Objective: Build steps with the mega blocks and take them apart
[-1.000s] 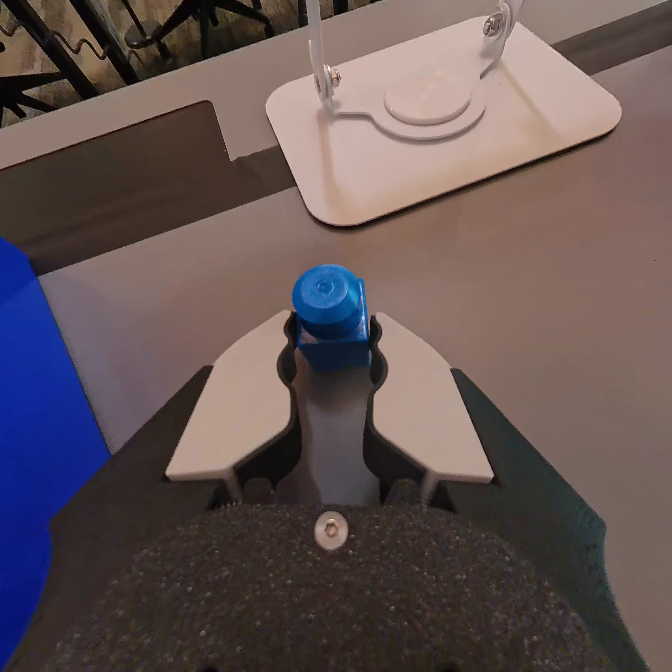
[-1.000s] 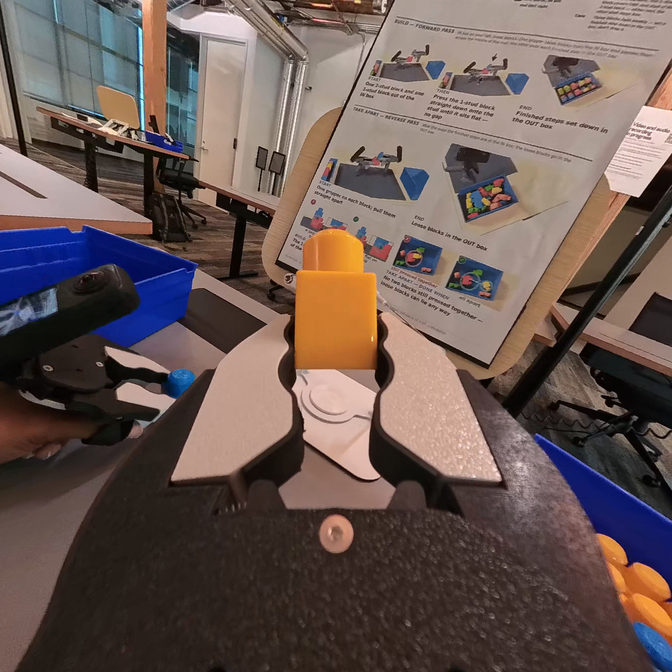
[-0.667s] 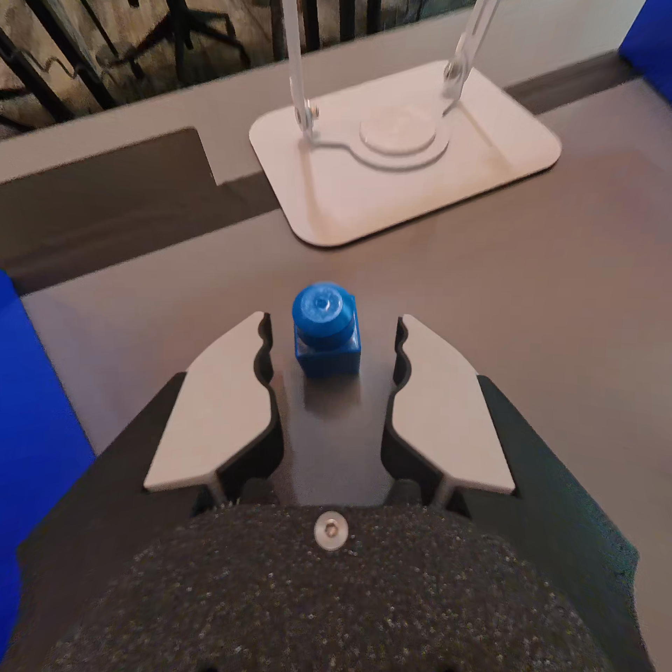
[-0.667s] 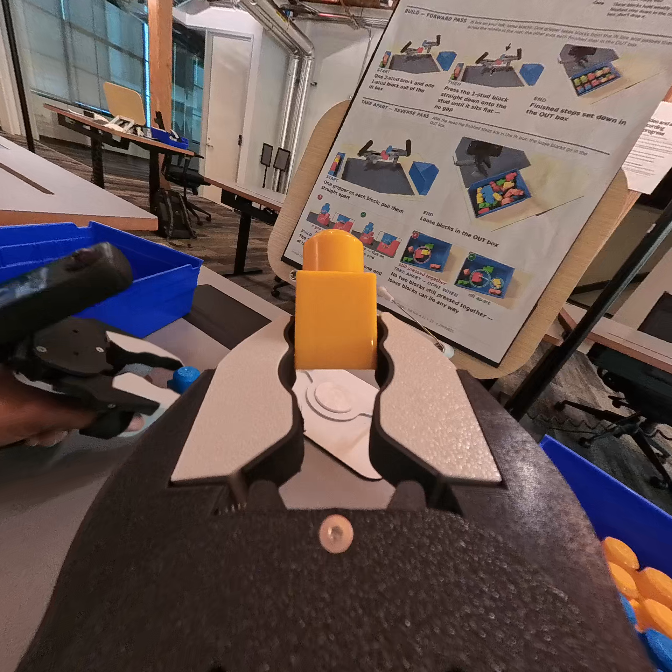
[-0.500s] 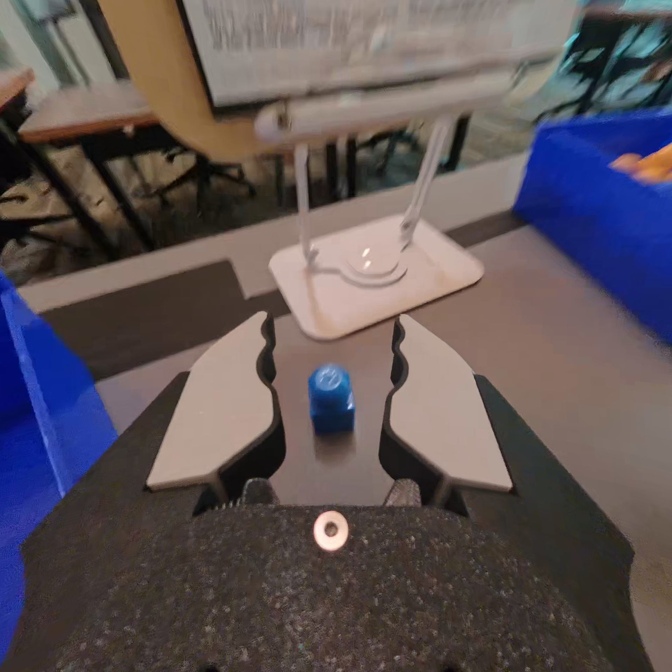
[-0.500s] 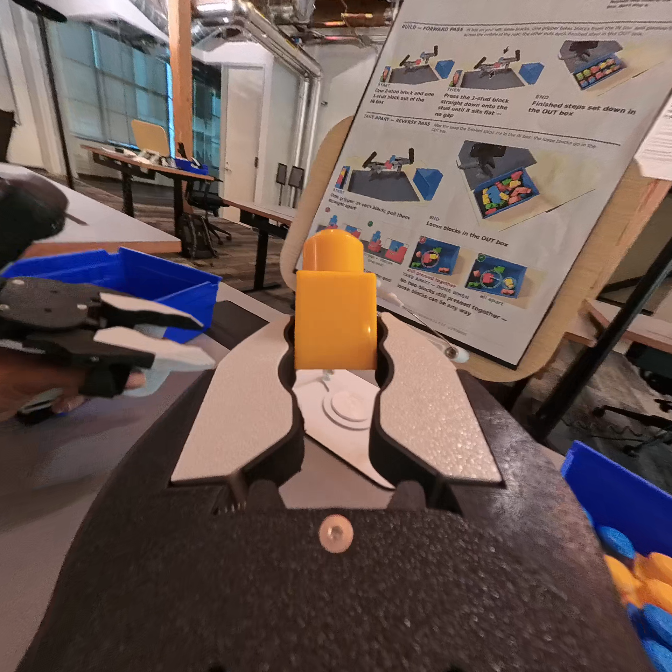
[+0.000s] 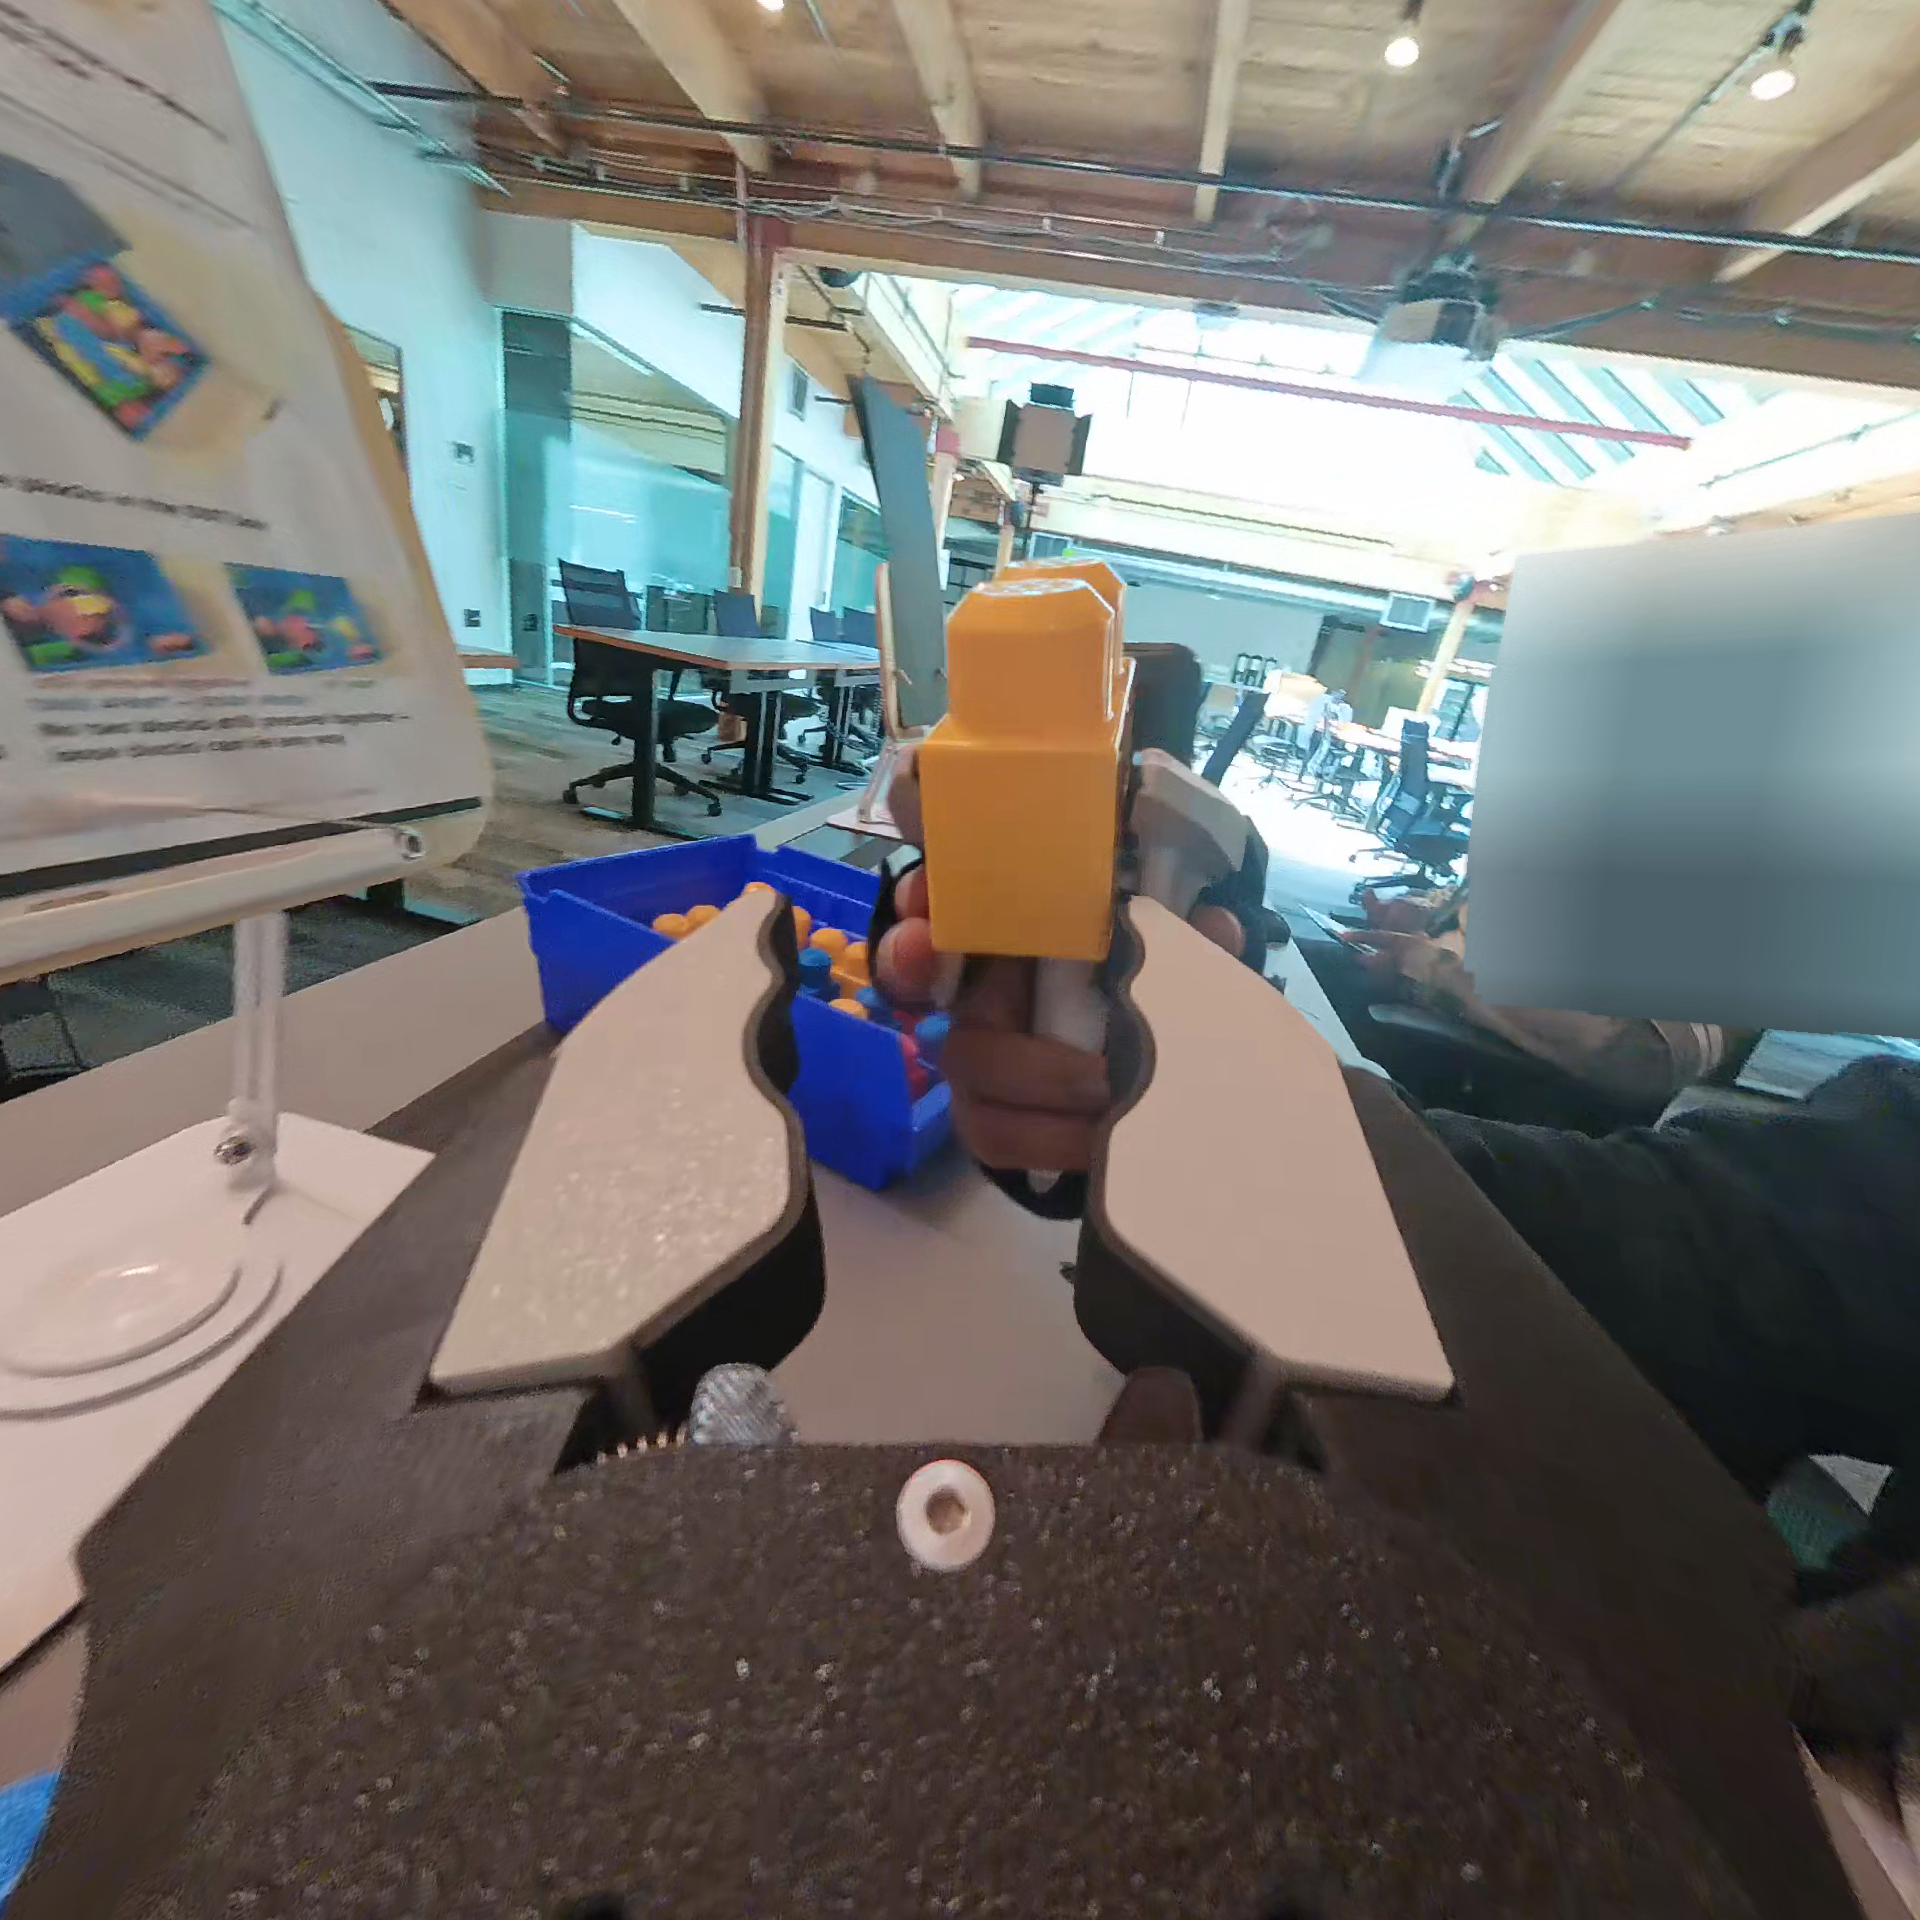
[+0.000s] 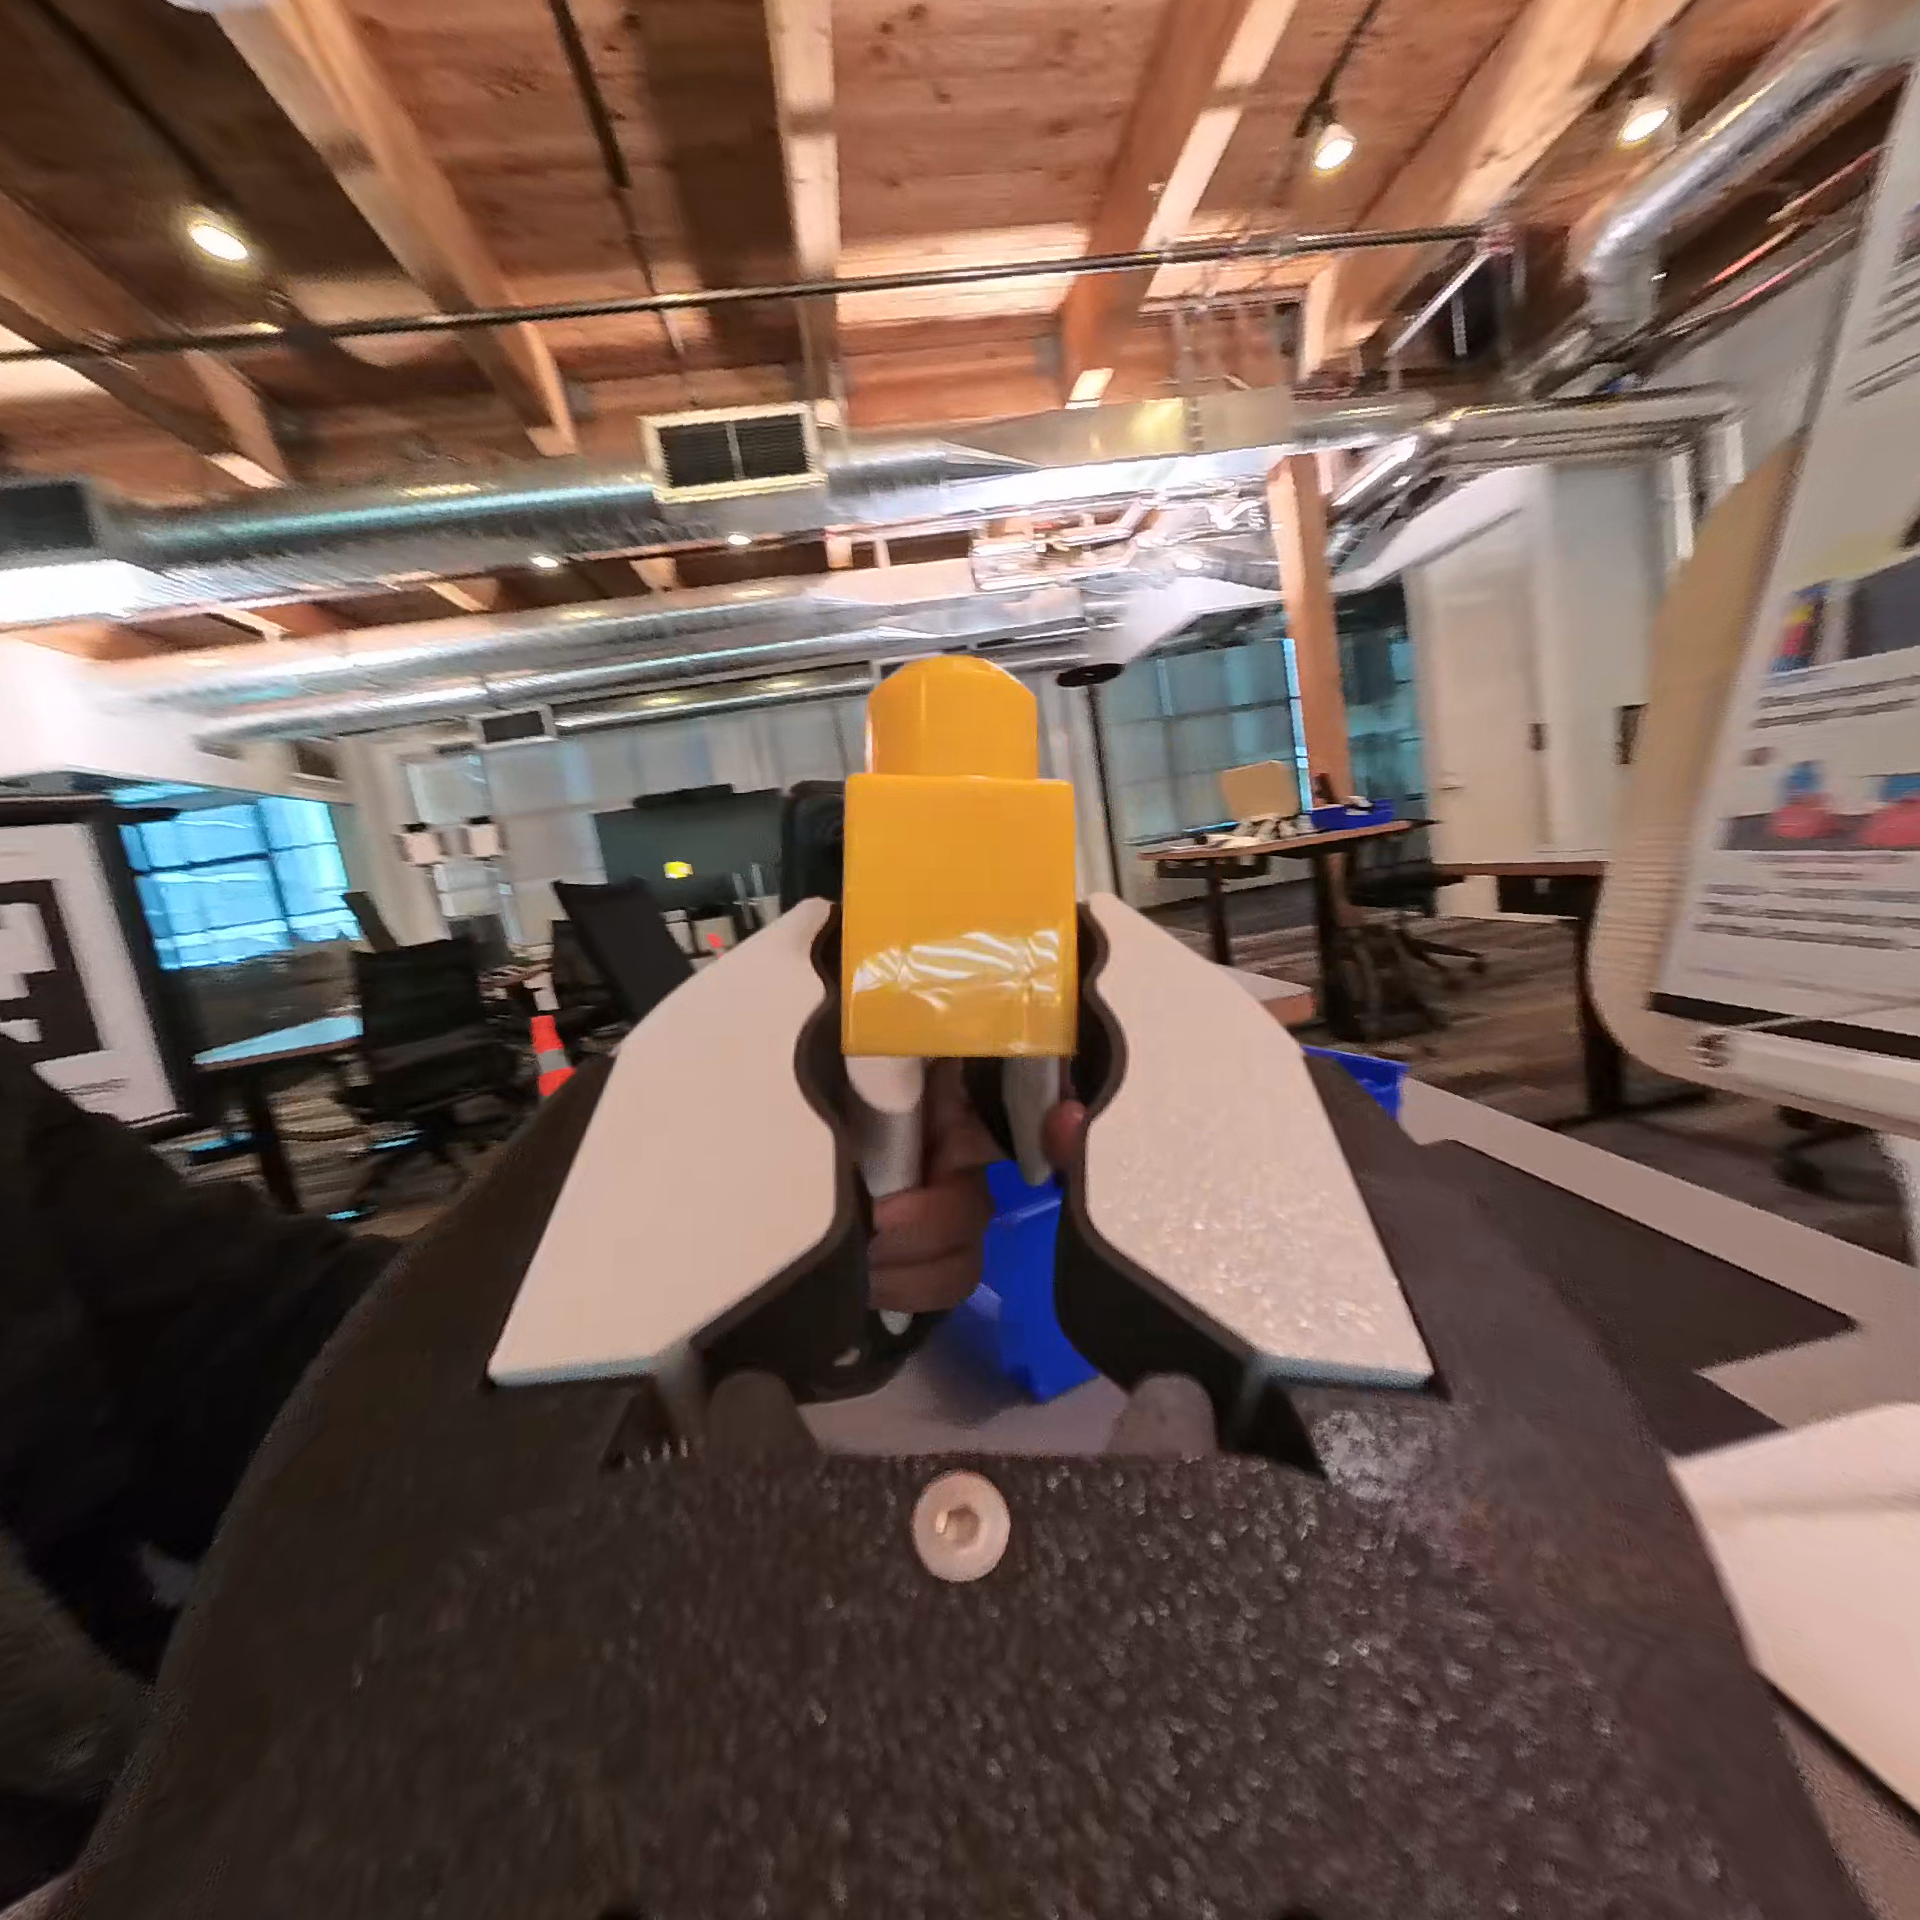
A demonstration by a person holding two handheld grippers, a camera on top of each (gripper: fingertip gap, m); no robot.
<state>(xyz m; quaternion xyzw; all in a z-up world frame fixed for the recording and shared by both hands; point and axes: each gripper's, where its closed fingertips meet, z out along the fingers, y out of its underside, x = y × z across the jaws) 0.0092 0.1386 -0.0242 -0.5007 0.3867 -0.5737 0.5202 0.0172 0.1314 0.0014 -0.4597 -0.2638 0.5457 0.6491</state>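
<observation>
An open office with a wooden beam ceiling and metal ducts spreads behind my grey desk (image 7: 312,1049). My right claw (image 8: 958,992) pinches the glossy orange plastic two-stud block (image 8: 956,914) by its lower body, studs up, lifted clear of the desk. In the left wrist view that same orange block (image 7: 1023,821) sits just past my left claw (image 7: 951,961), whose fingers stand spread with nothing between them; the block lies near the right finger's tip, and I cannot tell whether they touch. Behind and left of the block, a blue plastic bin (image 7: 665,935) of orange, blue and red blocks rests on the desk. Farther left of the block stands a white-based stand (image 7: 156,1226) carrying an instruction poster (image 7: 187,468).
</observation>
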